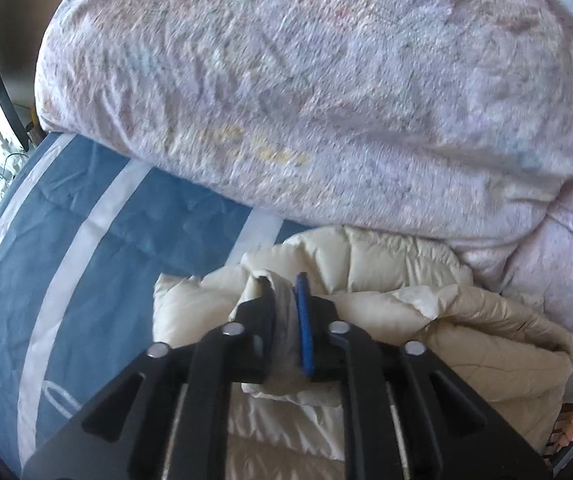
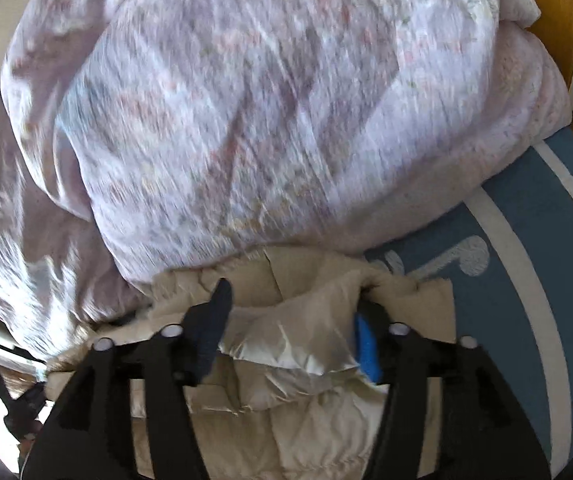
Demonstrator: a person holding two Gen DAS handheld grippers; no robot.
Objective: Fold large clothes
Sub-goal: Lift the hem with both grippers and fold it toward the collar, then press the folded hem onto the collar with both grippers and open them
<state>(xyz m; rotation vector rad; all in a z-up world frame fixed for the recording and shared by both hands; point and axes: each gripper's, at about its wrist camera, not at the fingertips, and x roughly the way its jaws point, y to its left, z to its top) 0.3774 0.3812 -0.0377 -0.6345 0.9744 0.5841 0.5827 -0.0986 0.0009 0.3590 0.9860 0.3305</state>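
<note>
no legible text, white marks on blue sheet [image 2: 526,216] unreadable

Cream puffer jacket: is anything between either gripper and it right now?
Nothing visible. The cream puffer jacket lies on the blue striped bedsheet, its fabric already between the jaws of both the left gripper and the right gripper, whose jaws stand wide. The lilac floral duvet is heaped just beyond, against the jacket's far edge.
</note>
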